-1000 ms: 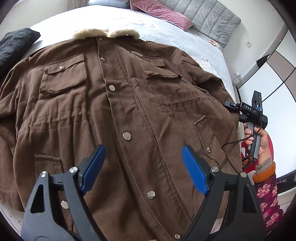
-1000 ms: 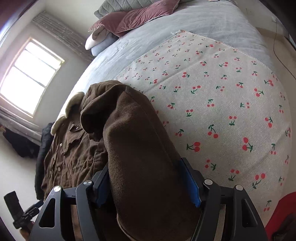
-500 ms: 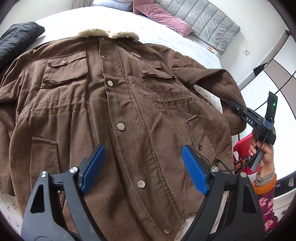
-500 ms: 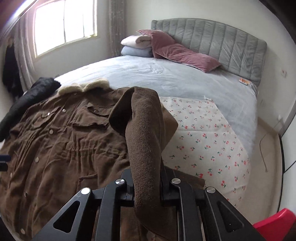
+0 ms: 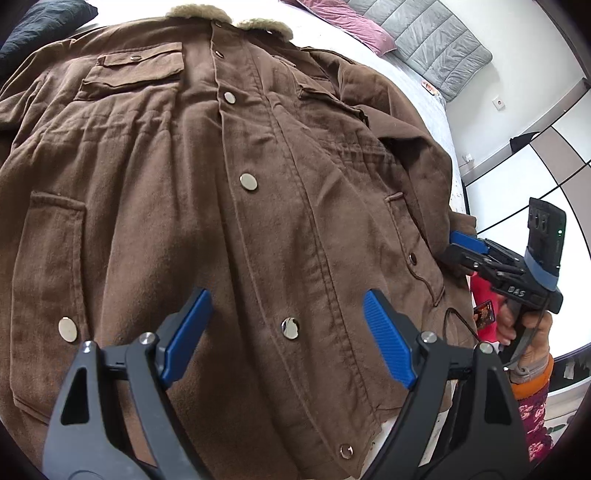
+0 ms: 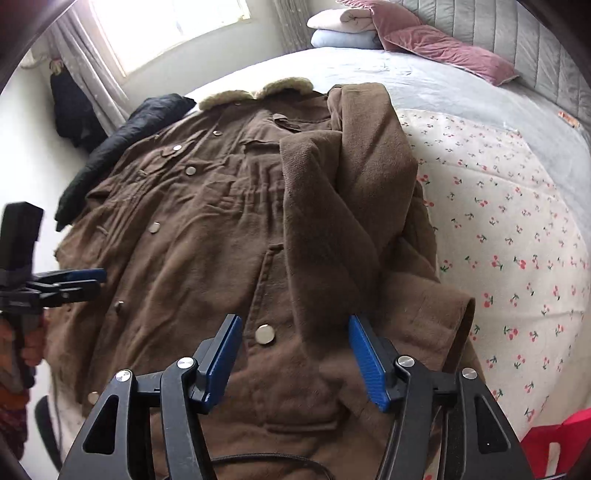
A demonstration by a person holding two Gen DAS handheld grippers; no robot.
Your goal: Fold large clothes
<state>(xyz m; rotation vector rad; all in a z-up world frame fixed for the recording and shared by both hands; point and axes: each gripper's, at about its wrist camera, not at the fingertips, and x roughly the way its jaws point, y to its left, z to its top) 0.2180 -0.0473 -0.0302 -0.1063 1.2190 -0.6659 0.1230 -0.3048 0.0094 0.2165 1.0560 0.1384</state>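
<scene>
The left gripper (image 5: 284, 328) is hovering with its blue pads spread wide and nothing between them, above the lower front of the brown jacket (image 5: 229, 206), which is lying face up and buttoned on the bed (image 5: 417, 81), its fleece collar (image 5: 225, 16) at the far end. In this left wrist view the right gripper (image 5: 463, 242) is sitting at the jacket's side edge, its jaws looking nearly together, though the angle is too flat to be sure. In the right wrist view, the right gripper (image 6: 295, 354) is showing its pads spread apart and gripping nothing, with the jacket's sleeve (image 6: 332, 206) lying folded inward across the front panel and running down between them. The cherry-print sheet (image 6: 509, 229) is lying bare beside the jacket, and a black garment (image 6: 122, 144) is resting near the collar on the other side. By my reading, the first sleeve fold is just being finished. The next move is probably calling for the left gripper to travel to the opposite sleeve, pinch its cuff, and carry it across in the same way.
</scene>
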